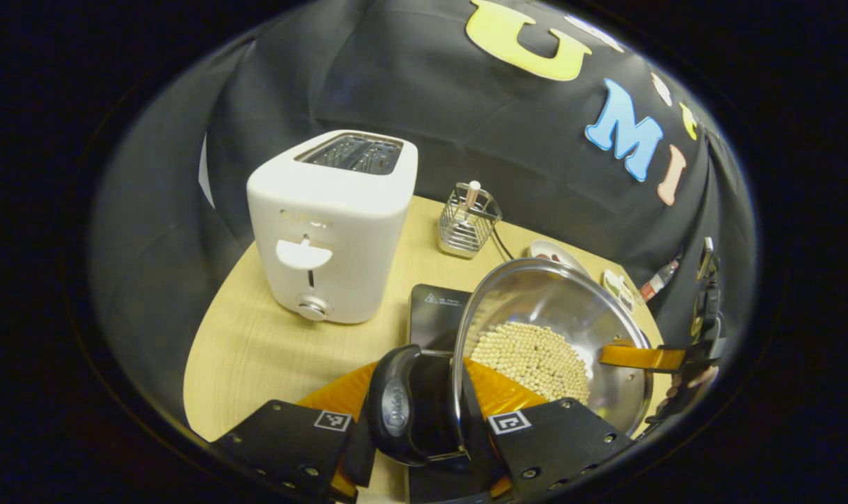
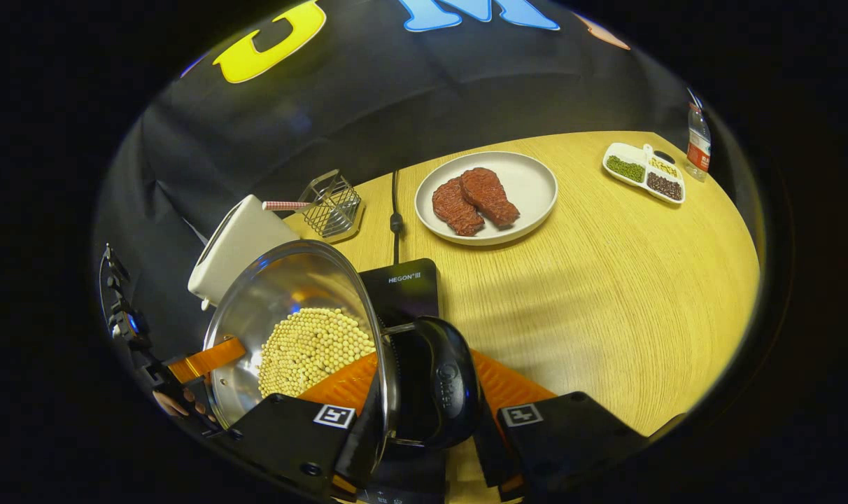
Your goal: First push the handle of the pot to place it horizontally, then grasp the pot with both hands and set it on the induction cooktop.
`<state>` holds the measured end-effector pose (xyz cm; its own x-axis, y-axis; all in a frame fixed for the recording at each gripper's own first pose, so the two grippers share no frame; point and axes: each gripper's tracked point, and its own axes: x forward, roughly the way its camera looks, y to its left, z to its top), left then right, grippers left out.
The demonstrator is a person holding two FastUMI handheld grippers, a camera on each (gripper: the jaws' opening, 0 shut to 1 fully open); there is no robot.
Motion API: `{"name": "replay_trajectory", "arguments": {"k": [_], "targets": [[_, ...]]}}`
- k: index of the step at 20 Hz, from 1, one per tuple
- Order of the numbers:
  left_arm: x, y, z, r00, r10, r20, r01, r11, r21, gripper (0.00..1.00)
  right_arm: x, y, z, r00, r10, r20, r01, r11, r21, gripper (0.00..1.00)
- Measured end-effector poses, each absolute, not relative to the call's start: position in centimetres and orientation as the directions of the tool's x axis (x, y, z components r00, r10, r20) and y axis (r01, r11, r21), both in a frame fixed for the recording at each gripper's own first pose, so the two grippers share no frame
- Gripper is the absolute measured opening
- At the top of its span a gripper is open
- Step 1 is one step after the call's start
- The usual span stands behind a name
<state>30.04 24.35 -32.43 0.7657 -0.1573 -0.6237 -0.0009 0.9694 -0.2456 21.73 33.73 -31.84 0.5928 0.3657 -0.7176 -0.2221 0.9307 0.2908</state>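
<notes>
Currently each tool, left (image 1: 424, 427) and right (image 2: 424, 427), is pinching one side handle of the pot (image 1: 550, 336) (beans inside), keeping it level and tilt-free while it is hovering over the cooktop (image 2: 406, 287) on the table (image 2: 606, 280).

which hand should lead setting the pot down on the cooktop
Neither: the left gripper and right gripper each clamp a black handle of the pot above the cooktop. Lower together.
</notes>
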Motion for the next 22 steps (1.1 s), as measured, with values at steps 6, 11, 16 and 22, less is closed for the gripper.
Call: {"name": "replay_trajectory", "arguments": {"k": [6, 11, 16, 22], "targets": [[29.3, 24.2, -29.1, 0.804, -0.089, -0.587, 0.026, 0.993, -0.114, 0.87, 21.4, 31.9, -30.3, 0.617, 0.354, -0.703, -0.262, 0.935, 0.24, 0.98], [27.4, 24.3, -25.6, 0.837, 0.005, -0.547, -0.033, 0.999, -0.041, 0.87, 19.9, 29.9, -26.5, 0.652, 0.372, -0.661, -0.302, 0.927, 0.223, 0.98], [24.1, 23.1, -20.2, 0.884, 0.077, -0.462, -0.081, 0.997, 0.011, 0.87, 18.1, 25.5, -22.7, 0.717, 0.341, -0.608, -0.327, 0.935, 0.139, 0.98], [20.6, 18.3, -12.9, 0.949, 0.15, -0.279, -0.151, 0.988, 0.018, 0.84, 17.2, 16.5, -16.8, 0.854, 0.234, -0.464, -0.244, 0.969, 0.038, 0.98]]}}
